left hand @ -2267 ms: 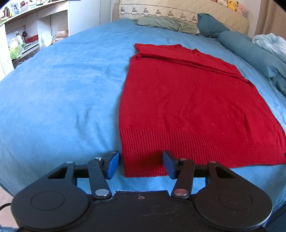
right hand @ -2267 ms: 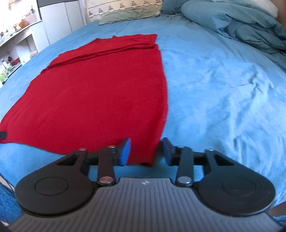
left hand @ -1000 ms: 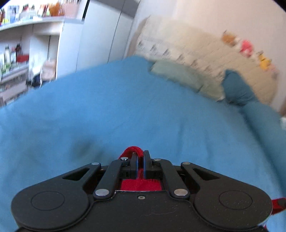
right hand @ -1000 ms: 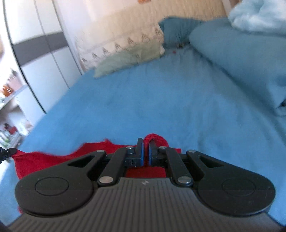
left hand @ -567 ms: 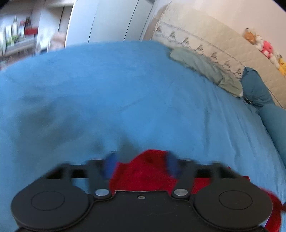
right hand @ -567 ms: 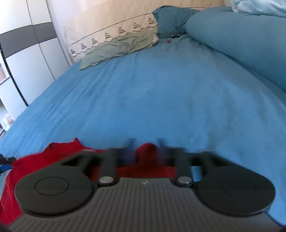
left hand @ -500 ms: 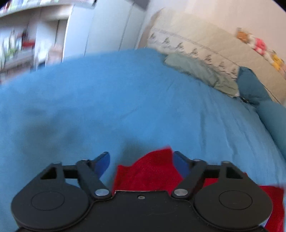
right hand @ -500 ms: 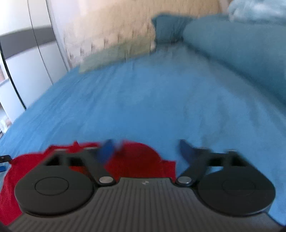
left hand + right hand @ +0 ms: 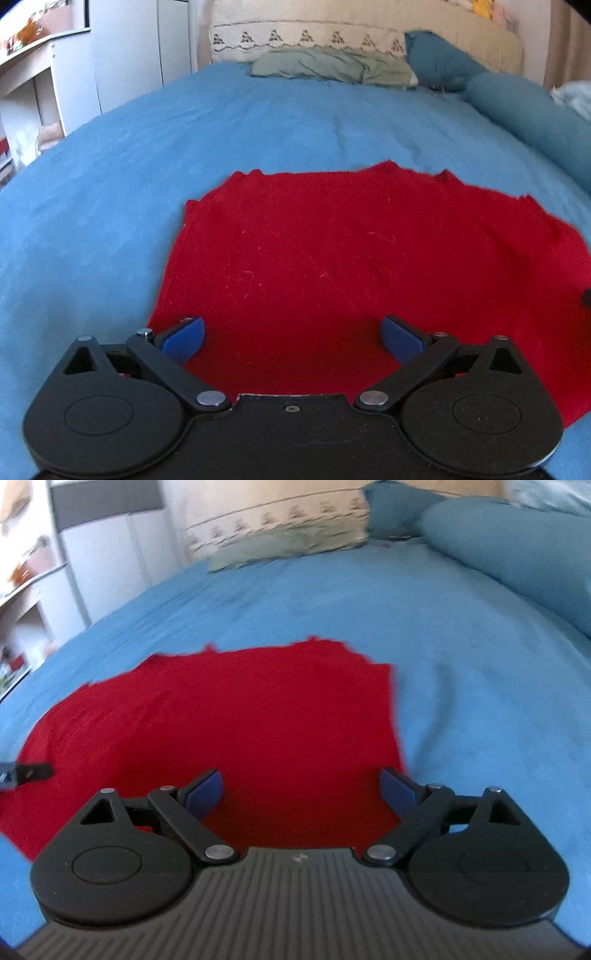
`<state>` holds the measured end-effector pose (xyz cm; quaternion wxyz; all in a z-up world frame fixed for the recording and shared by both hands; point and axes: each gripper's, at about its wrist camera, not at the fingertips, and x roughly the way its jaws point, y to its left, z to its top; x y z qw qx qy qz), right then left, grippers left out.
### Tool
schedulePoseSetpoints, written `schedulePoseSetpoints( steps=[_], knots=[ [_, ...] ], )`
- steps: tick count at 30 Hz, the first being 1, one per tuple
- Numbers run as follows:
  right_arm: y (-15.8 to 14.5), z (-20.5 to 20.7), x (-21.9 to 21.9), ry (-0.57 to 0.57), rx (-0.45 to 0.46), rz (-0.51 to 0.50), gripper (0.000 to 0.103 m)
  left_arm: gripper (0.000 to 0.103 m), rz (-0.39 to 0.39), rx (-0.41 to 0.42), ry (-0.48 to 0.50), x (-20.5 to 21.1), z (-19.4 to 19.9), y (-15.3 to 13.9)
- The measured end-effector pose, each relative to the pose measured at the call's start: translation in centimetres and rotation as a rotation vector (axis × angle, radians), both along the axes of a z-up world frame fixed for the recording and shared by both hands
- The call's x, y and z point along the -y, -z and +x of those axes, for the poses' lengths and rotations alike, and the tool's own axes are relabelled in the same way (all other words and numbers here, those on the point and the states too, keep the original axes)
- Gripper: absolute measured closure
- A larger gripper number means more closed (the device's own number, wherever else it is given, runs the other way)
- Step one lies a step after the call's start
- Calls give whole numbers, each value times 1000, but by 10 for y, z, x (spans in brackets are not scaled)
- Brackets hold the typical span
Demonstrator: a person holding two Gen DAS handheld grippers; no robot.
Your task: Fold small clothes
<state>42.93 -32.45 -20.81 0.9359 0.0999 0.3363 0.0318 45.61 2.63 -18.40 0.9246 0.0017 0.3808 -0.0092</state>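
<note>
A red knitted garment [image 9: 351, 258] lies folded in half on the blue bed [image 9: 129, 166]. It also shows in the right wrist view [image 9: 240, 731]. My left gripper [image 9: 291, 338] is open and empty, hovering over the garment's near left part. My right gripper [image 9: 303, 788] is open and empty over the garment's near right part, its right finger [image 9: 399, 788] at the garment's right edge. The tip of the left gripper [image 9: 26, 771] shows at the left edge of the right wrist view.
Pillows [image 9: 328, 66] and a beige headboard [image 9: 369, 33] stand at the far end. A rolled blue duvet [image 9: 517, 550] lies along the right side. White cupboards and shelves [image 9: 55, 74] stand to the left of the bed.
Both grippers carried the garment's near edge to the far end, opened and let it go. They have since drawn back, and the garment now lies folded in half.
</note>
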Motion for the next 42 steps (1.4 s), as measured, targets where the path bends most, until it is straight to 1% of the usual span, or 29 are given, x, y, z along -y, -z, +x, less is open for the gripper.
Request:
schedulePoseSetpoints(
  steps=[2, 4, 6, 7, 9, 11, 14, 16, 17, 19, 21, 23, 24, 25, 28, 30, 31, 32, 33, 35, 37, 39, 41, 42],
  knots=[
    [-7, -4, 13, 18, -18, 28, 0, 0, 22, 0, -10, 7, -5, -8],
    [-24, -12, 26, -14, 22, 37, 0, 0, 29, 35, 10, 13, -17, -23],
    [-47, -29, 39, -42, 80, -12, 0, 0, 56, 93, 28, 29, -35, -43],
    [-55, -36, 45, -46, 90, -39, 0, 0, 65, 117, 39, 38, -46, -54],
    [-68, -49, 55, -54, 74, -65, 0, 0, 53, 135, 67, 56, -61, -67],
    [-69, -57, 60, -51, 54, -54, 0, 0, 17, 110, 92, 72, -65, -67],
    [-57, -64, 58, -24, 12, -48, 0, 0, -66, 54, 108, 89, -60, -50],
    [-44, -68, 56, 1, -8, -19, 0, 0, -83, 16, 95, 95, -49, -40],
    [-37, -68, 55, 11, -16, 2, 0, 0, -81, 18, 76, 97, -46, -36],
    [-23, -66, 52, 22, -22, 37, 7, 0, -71, 26, 60, 98, -44, -32],
    [-12, -59, 44, 18, -26, 49, 19, 0, -31, 34, 55, 101, -40, -28],
    [-3, -55, 34, 16, -25, 38, 22, 0, 14, 39, 44, 96, -38, -24],
    [0, -55, 30, 20, -15, 28, 23, 0, 22, 37, 38, 93, -37, -22],
    [2, -55, 26, 23, -5, 17, 23, 0, 23, 32, 27, 90, -35, -20],
    [7, -58, 16, 35, 18, -6, 32, 0, 8, 7, 8, 83, -29, -12],
    [7, -60, 10, 30, 23, -19, 44, 0, 14, -3, 12, 82, -25, -6],
    [7, -61, 8, 30, 22, -23, 48, 0, 25, -5, 18, 83, -24, -4],
    [6, -61, 7, 36, 21, -26, 55, 0, 44, -7, 26, 85, -23, -1],
    [4, -61, 6, 44, 17, -26, 66, 0, 63, -14, 34, 88, -21, 2],
    [-1, -57, 7, 67, 0, -13, 77, 0, 59, -17, 31, 88, -19, 6],
    [-7, -53, 11, 99, -29, 42, 79, 0, 42, -28, 27, 85, -17, 6],
    [-19, -50, 16, 137, -48, 113, 80, 0, 31, -40, 46, 82, -17, 2],
    [-38, -48, 16, 146, -29, 174, 80, 0, -17, -32, 63, 72, -19, -5],
    [-51, -46, 11, 137, -6, 192, 80, 0, -56, -23, 64, 62, -22, -10]
  ],
)
